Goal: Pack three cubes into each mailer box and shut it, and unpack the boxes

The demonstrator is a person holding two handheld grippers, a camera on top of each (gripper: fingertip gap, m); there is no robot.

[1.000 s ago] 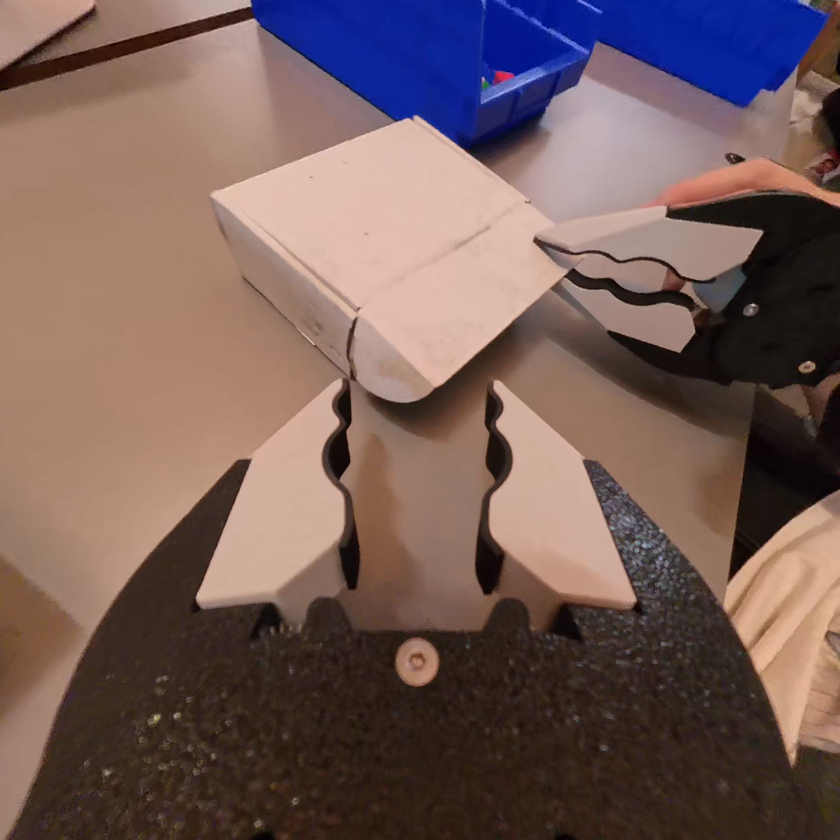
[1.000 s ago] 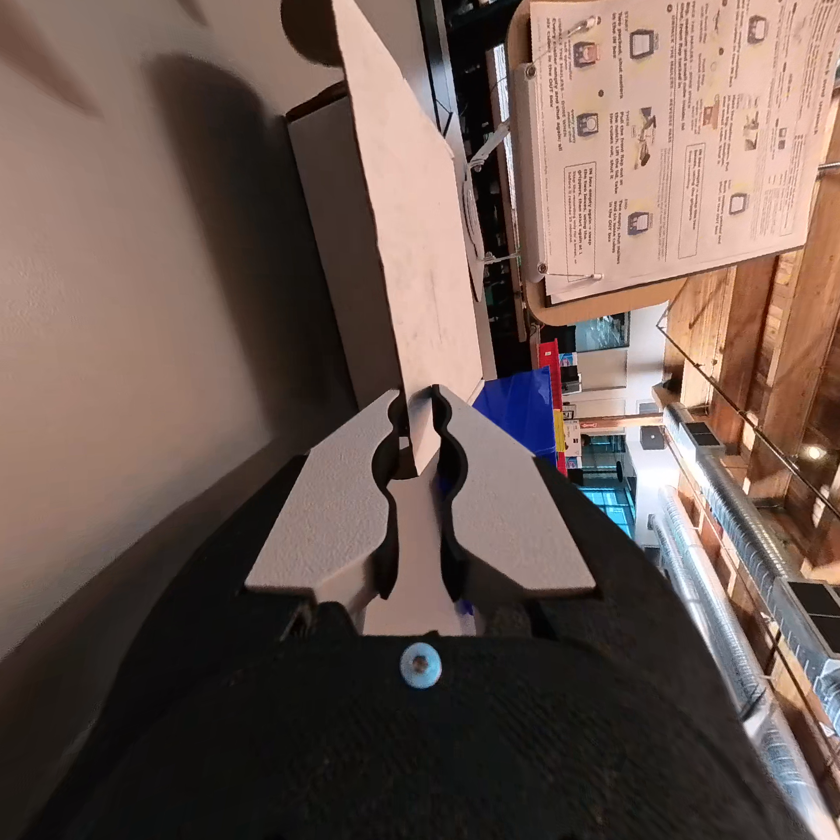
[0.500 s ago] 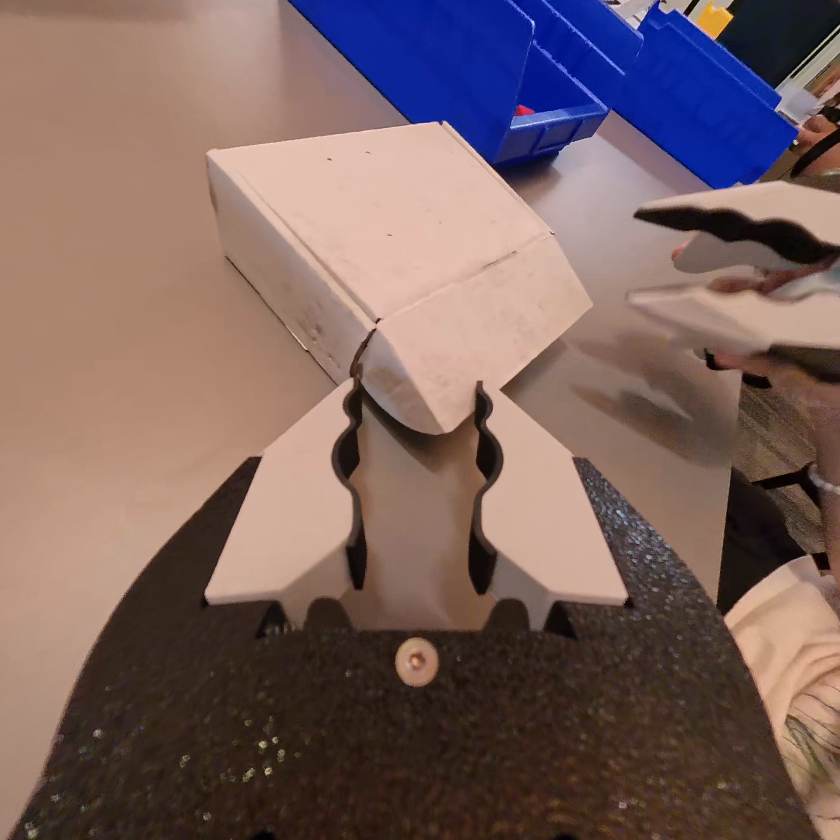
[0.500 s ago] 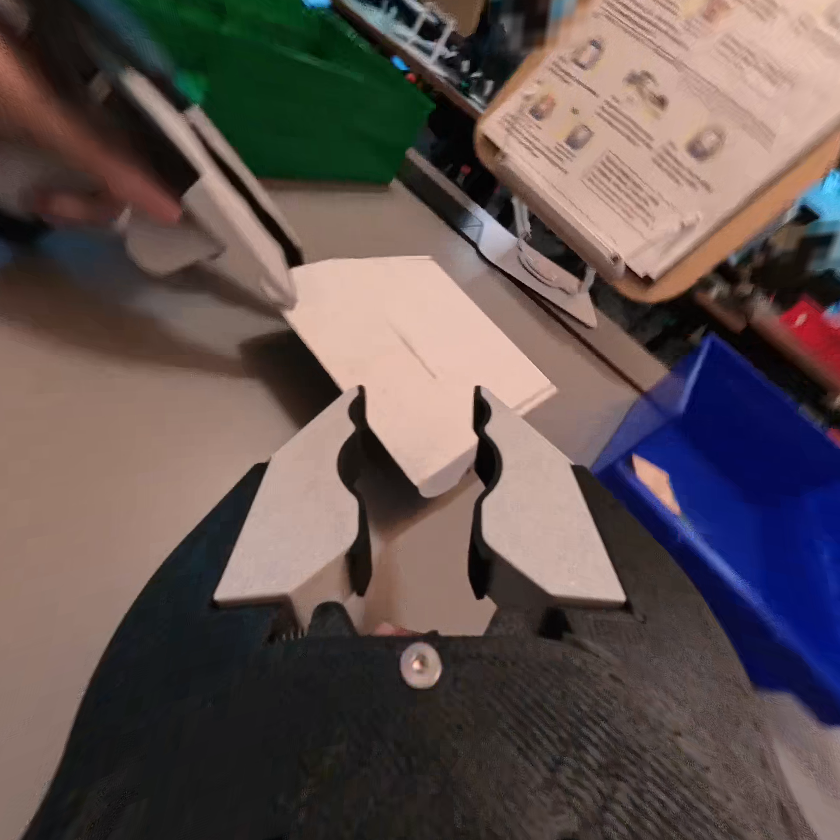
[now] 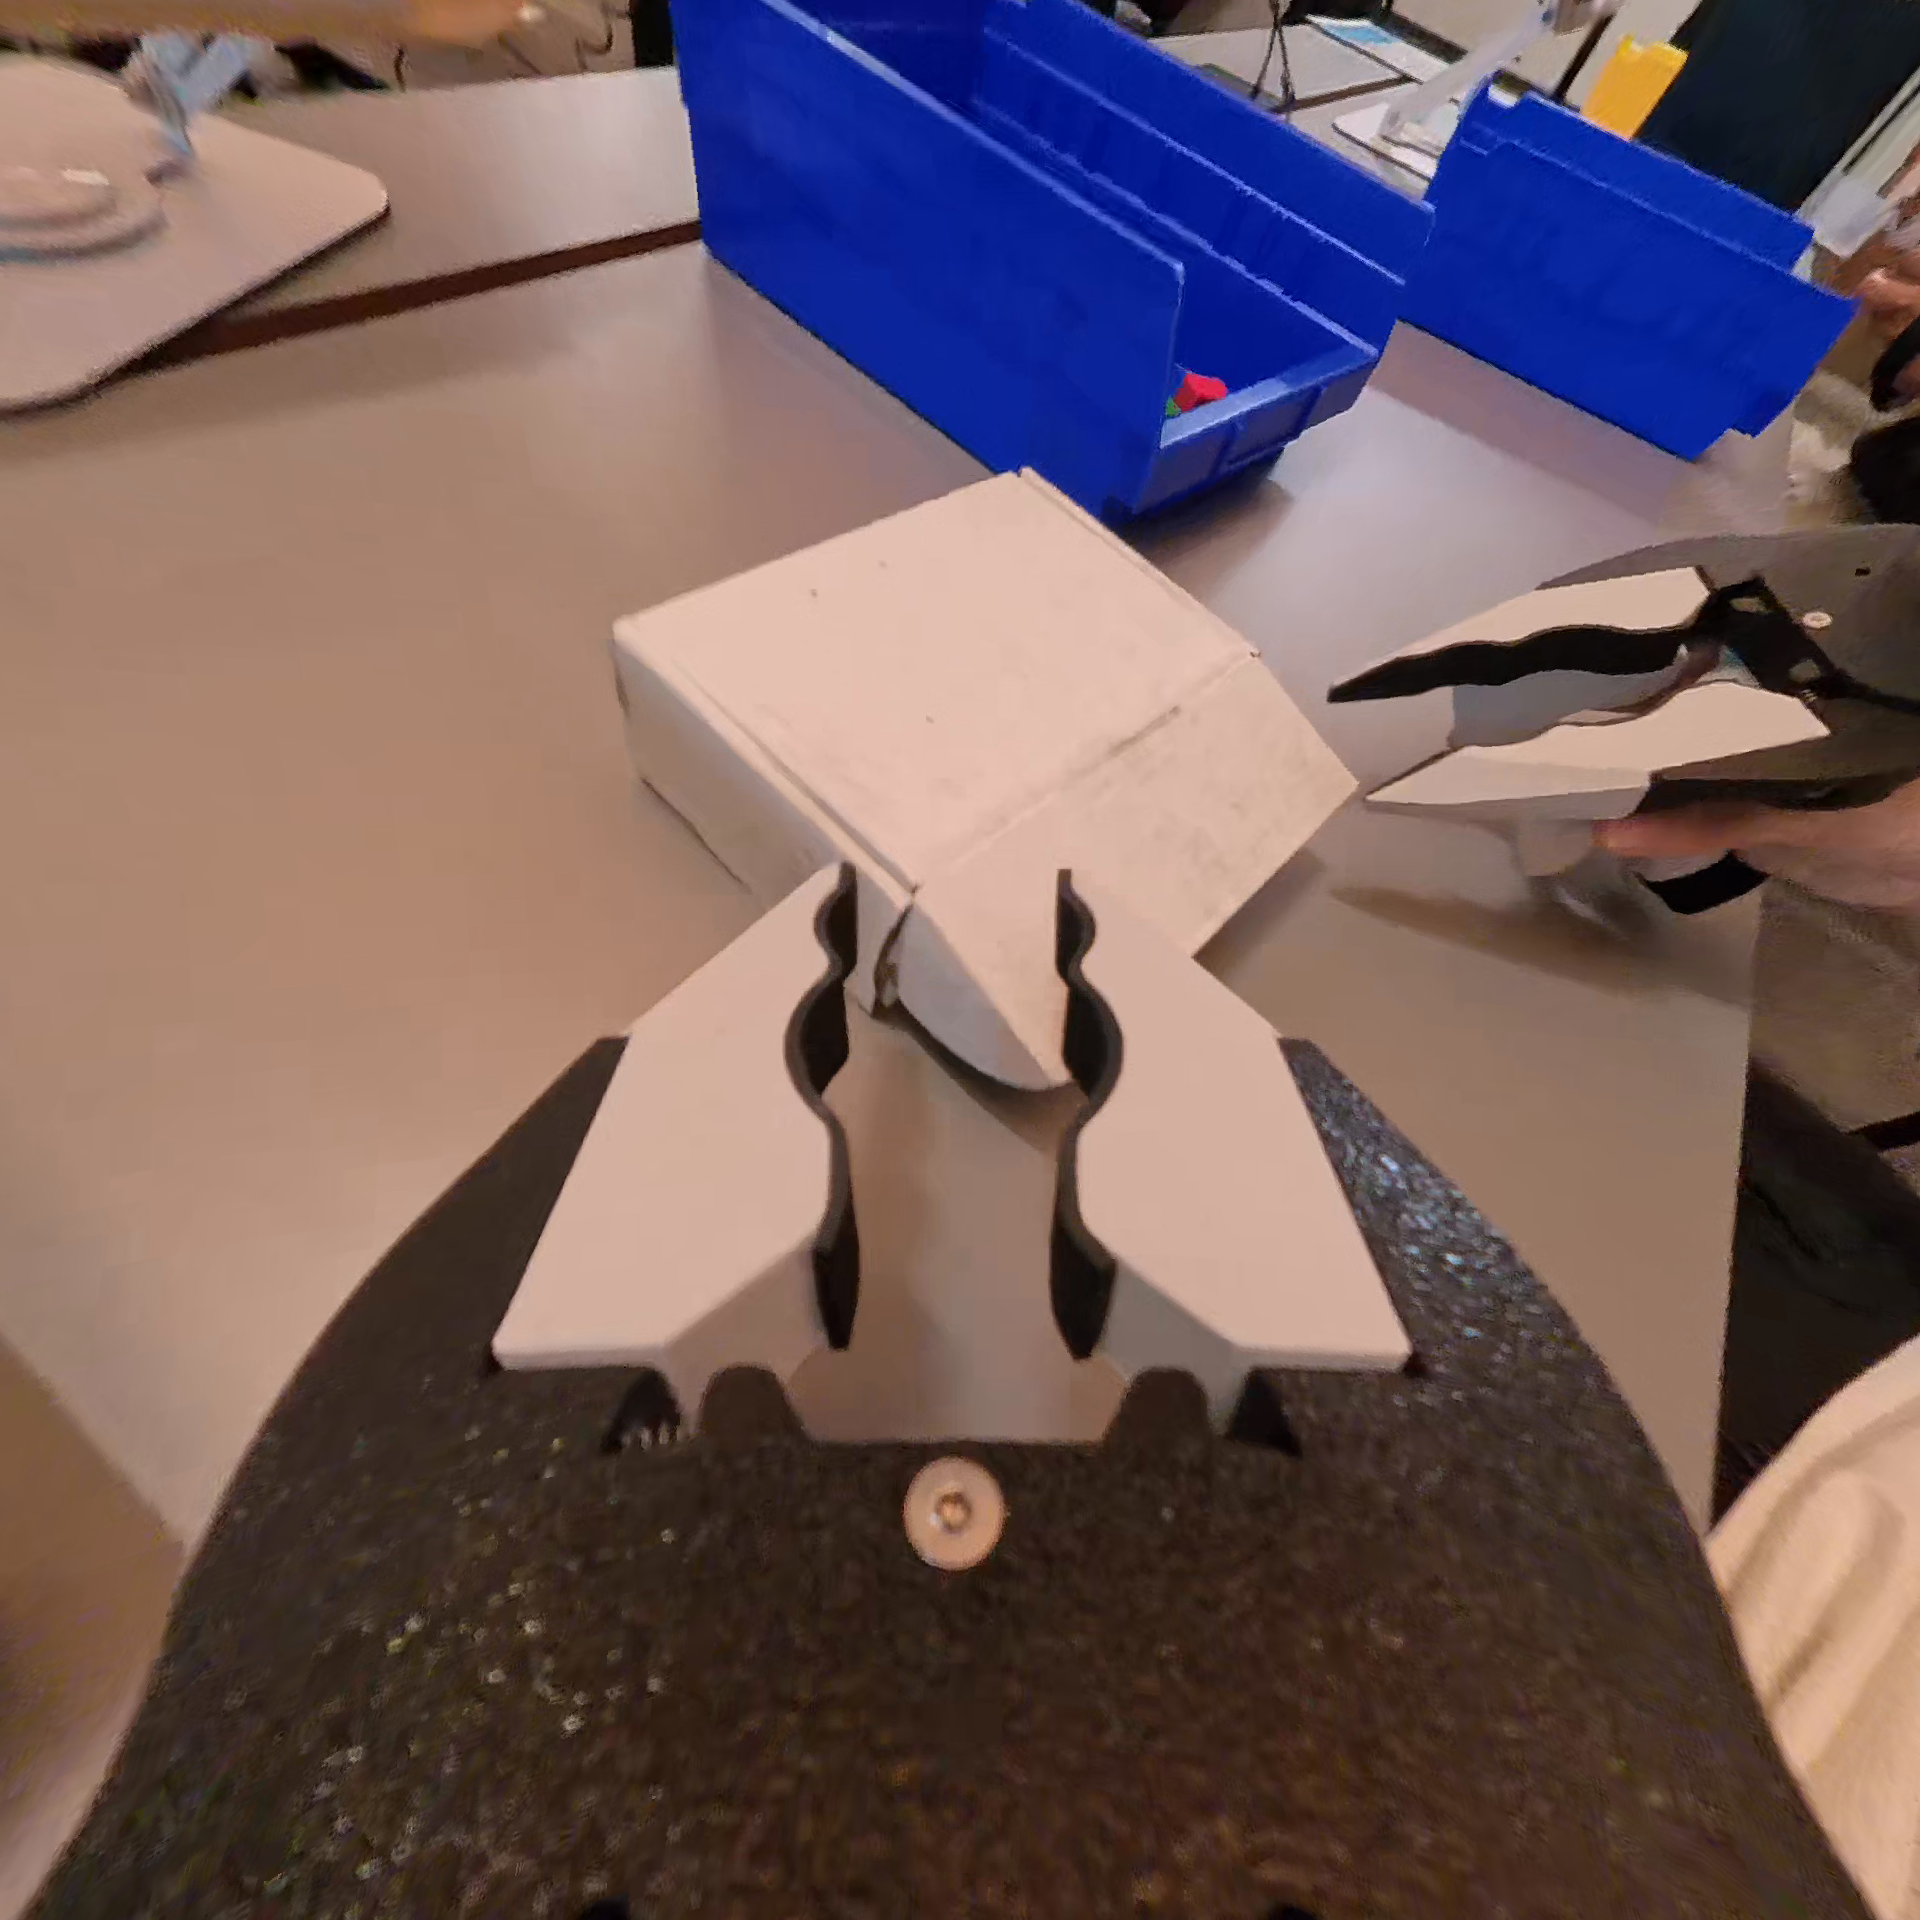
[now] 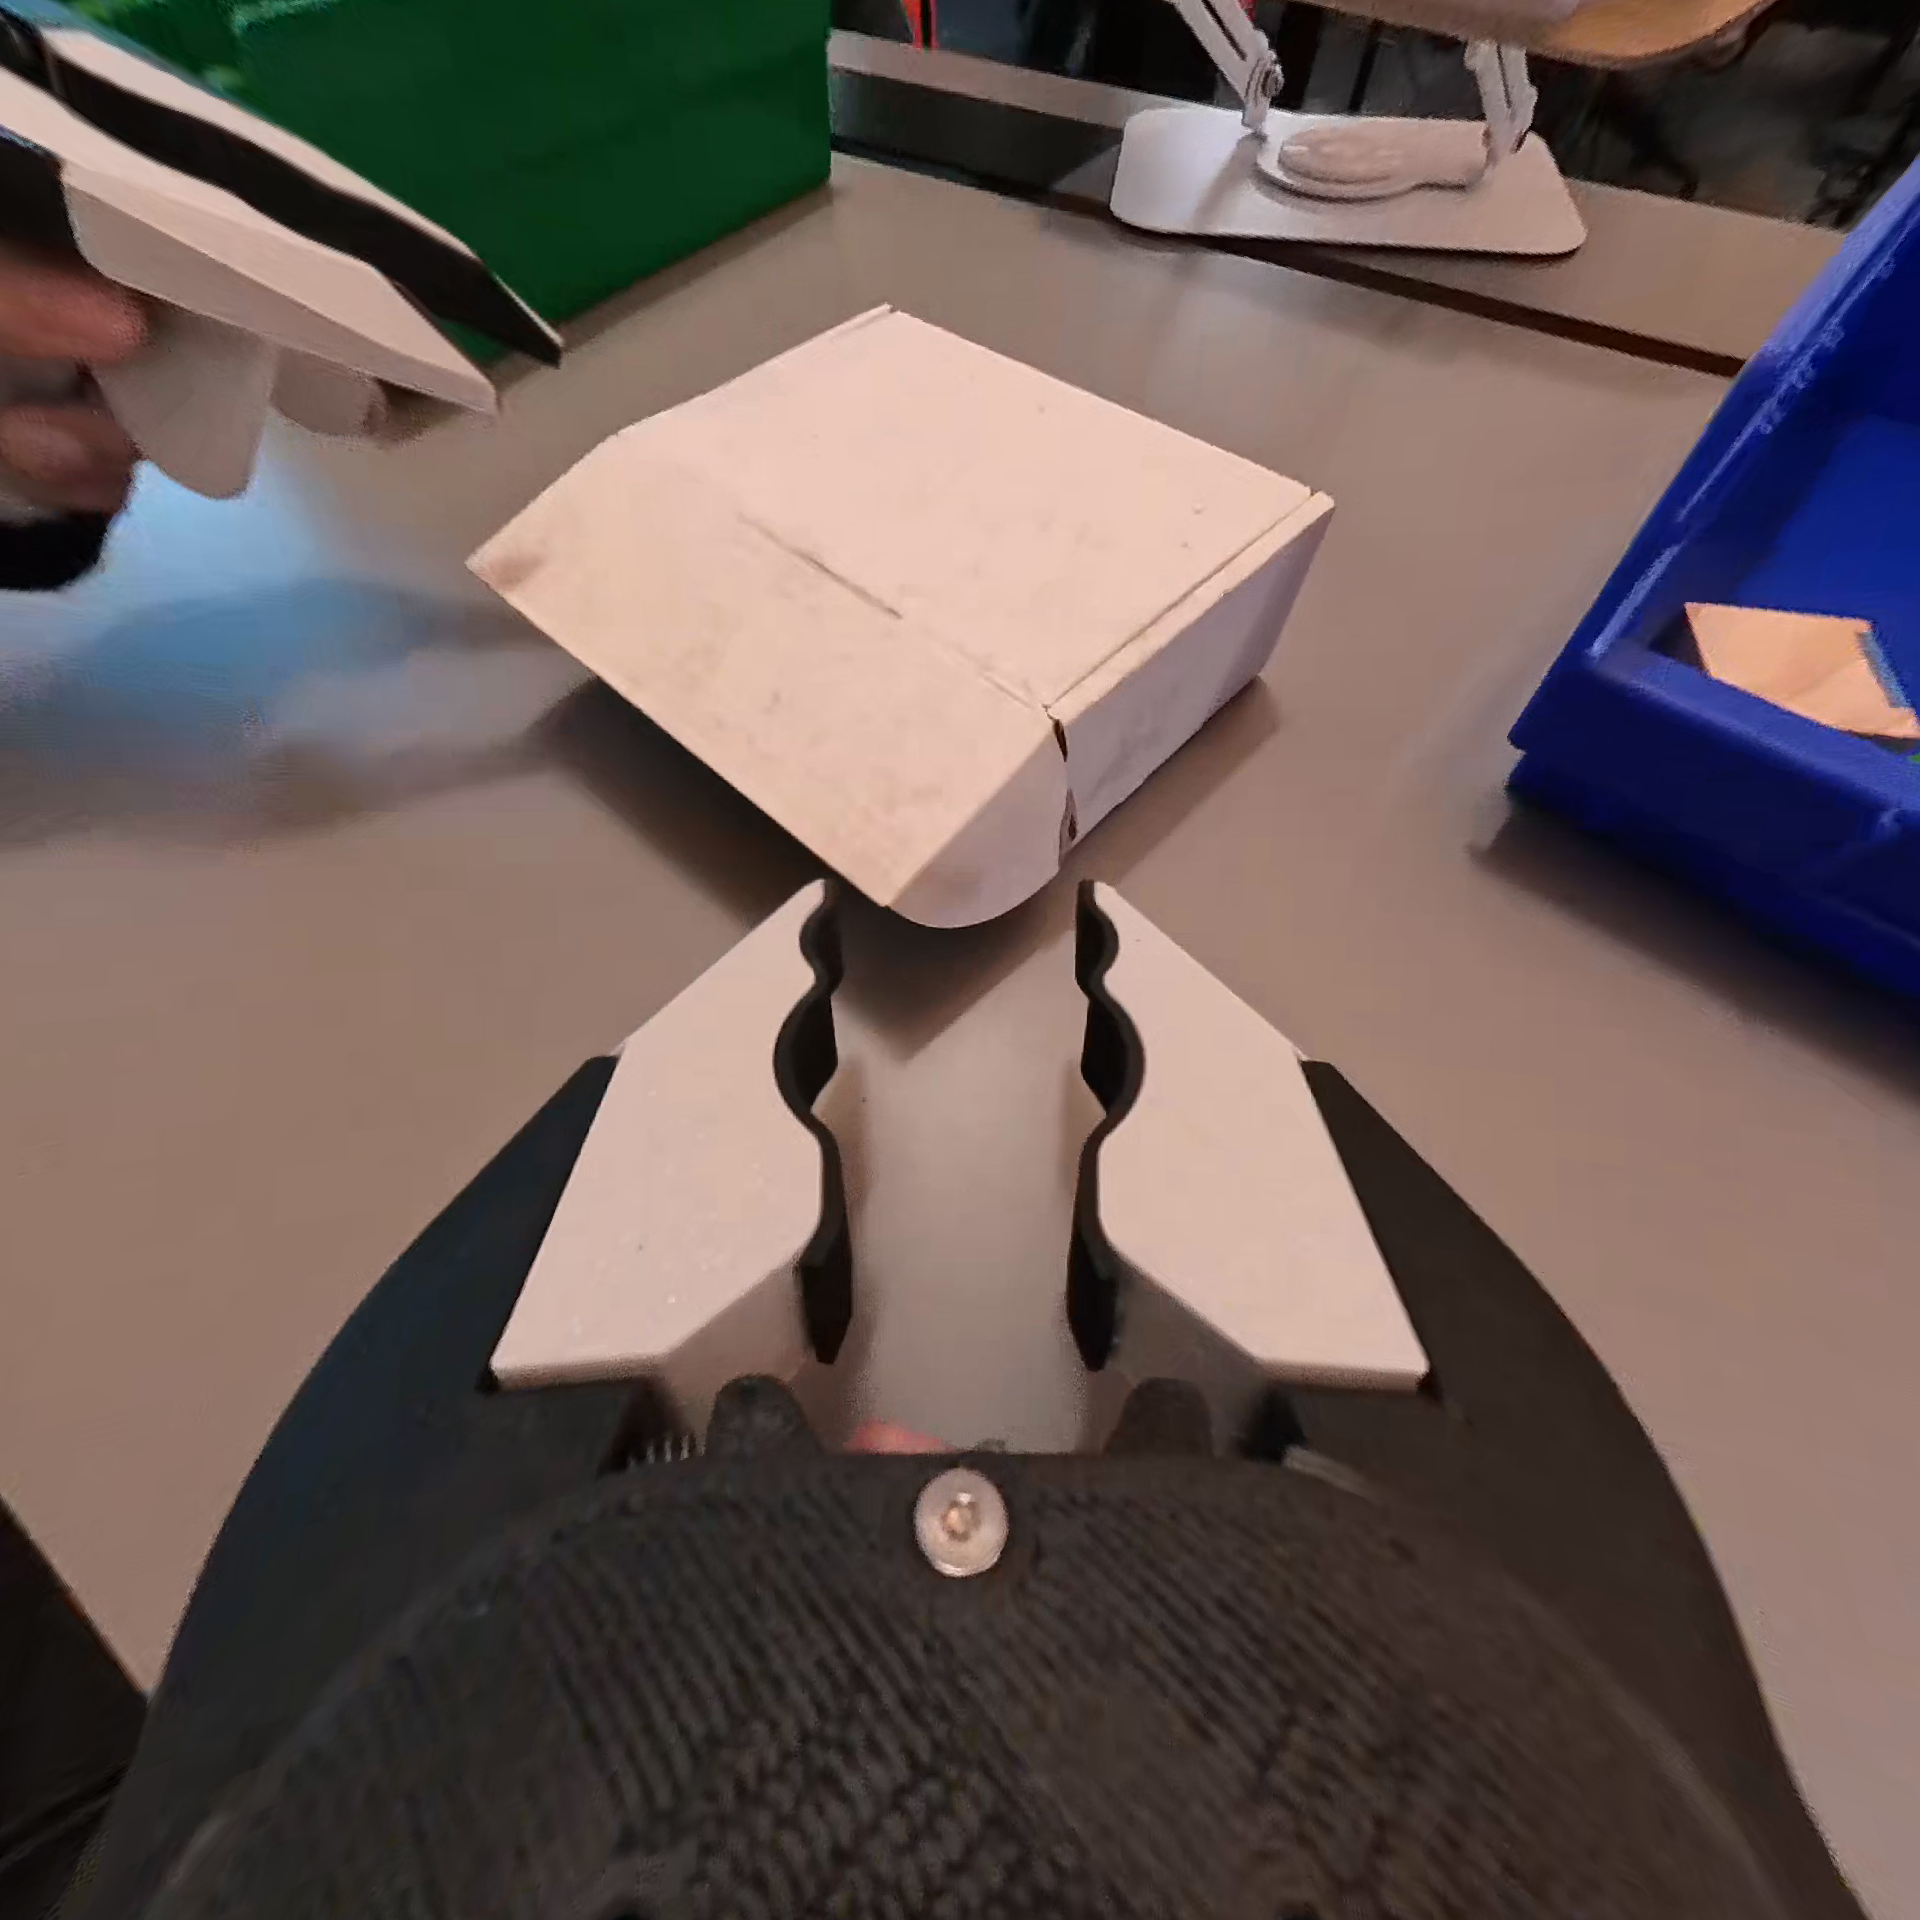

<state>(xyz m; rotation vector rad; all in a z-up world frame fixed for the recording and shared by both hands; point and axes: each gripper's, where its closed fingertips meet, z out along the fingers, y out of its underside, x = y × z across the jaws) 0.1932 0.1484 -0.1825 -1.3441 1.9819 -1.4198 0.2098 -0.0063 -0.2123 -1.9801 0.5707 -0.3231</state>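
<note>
While both grippers' jaws stand open and empty, the mailer box (image 5: 935, 717) front flap (image 6: 790, 717) remains untucked; pressing unevenly risks creasing it or sliding the box across the bench (image 5: 312, 727).

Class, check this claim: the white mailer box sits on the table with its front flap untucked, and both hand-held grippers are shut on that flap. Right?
Not quite. Both wrist views show the left hand-held gripper and right hand-held gripper open, neither clamping the flap. The mailer box does sit untucked on the table.

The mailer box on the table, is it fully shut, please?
Not fully: the mailer box has its lid down, but the front flap juts out above the table, untucked.
</note>
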